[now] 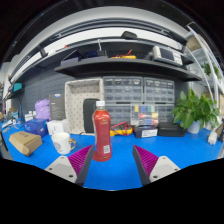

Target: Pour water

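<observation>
A red bottle [102, 136] with a white cap and a white label stands upright on the blue table [170, 150], just ahead of my left finger. A white mug [63, 143] sits to the bottle's left. My gripper [113, 162] is open, its magenta pads [146, 160] wide apart, with only bare table between them. The bottle stands beyond the fingertips and touches neither.
A brown paper bag [25, 142] lies at the left, with a purple object [43, 110] behind it. Small drawer cabinets [137, 104] line the back under black shelves. A green plant [197, 108] stands at the right, and a small box [147, 131] sits behind the bottle.
</observation>
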